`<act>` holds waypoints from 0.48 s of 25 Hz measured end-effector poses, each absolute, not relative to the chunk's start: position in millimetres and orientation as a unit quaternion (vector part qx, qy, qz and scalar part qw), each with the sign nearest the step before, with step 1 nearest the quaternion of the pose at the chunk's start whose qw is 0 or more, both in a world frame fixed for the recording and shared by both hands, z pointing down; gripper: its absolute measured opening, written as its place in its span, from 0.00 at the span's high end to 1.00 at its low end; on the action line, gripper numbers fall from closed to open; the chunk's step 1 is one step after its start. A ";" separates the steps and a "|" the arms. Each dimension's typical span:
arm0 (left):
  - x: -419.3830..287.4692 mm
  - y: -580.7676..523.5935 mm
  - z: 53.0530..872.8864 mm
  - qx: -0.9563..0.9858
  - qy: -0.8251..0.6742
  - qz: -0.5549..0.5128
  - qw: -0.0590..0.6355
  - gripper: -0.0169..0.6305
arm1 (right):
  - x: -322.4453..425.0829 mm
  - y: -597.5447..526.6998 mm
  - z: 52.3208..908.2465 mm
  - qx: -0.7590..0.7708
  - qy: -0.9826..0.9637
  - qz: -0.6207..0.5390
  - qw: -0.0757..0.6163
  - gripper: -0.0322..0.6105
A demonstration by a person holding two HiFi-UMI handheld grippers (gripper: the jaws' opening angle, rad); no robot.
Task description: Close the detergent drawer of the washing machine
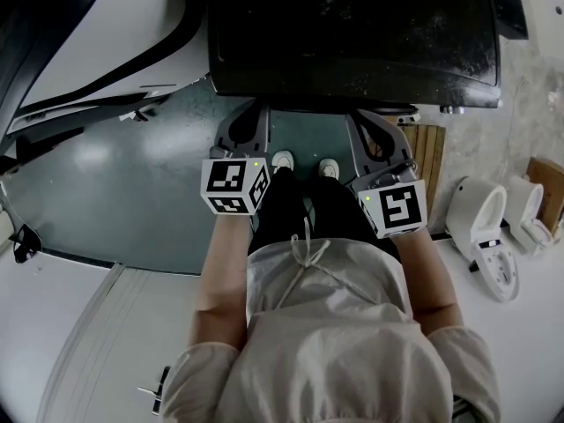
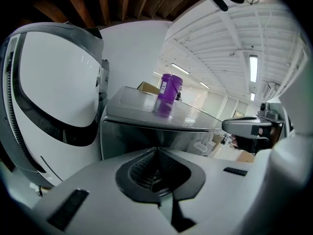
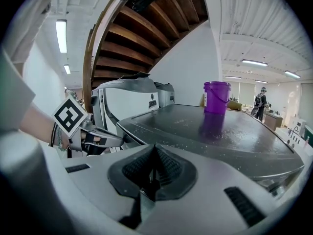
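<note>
Washer (image 1: 352,33) stands straight ahead of me, its dark flat top filling the upper part of the head view. I cannot make out its drawer in any view.

From above I see my left gripper (image 1: 249,122) and right gripper (image 1: 374,135) held low on either side of my waist. Both point at the washer's front, with my 2 shoes (image 1: 284,159) between them. That view does not settle how the jaws stand, but the gripper views do. The left gripper's jaws are pressed together with nothing between them, and the right gripper's jaws are the same.

Only the 2 gripper views show a purple bucket (image 3: 216,97) standing upright on the washer's top, well back from the near edge. The top is speckled and glossy enough to mirror the bucket. Each gripper view also catches the other gripper off to its side.

The left gripper view shows a big white curved shell (image 2: 49,82) with a dark band, just beside the washer. The right gripper view shows the wooden underside of stairs (image 3: 146,33) overhead, strip lights (image 3: 61,35) on a white ceiling, and a person (image 3: 261,102) far off.

The head view alone shows the green floor (image 1: 132,174), wooden slats (image 1: 427,152) and 2 white toilets (image 1: 480,223) to my right.
</note>
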State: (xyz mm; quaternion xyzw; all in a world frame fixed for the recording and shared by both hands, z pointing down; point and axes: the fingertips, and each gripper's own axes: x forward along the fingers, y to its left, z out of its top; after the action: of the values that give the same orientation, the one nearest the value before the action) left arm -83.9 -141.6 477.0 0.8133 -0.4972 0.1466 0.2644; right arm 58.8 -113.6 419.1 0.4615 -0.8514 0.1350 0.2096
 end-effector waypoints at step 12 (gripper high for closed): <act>-83.9 -145.9 478.6 0.804 -0.503 0.149 0.279 0.95 | 63.1 -100.5 415.2 0.472 -0.847 0.129 0.209 0.94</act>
State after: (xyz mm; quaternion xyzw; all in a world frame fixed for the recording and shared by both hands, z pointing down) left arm -83.9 -145.9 478.6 0.8039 -0.5034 0.1495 0.2793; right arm 63.1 -100.5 415.2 0.4719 -0.8467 0.1289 0.2093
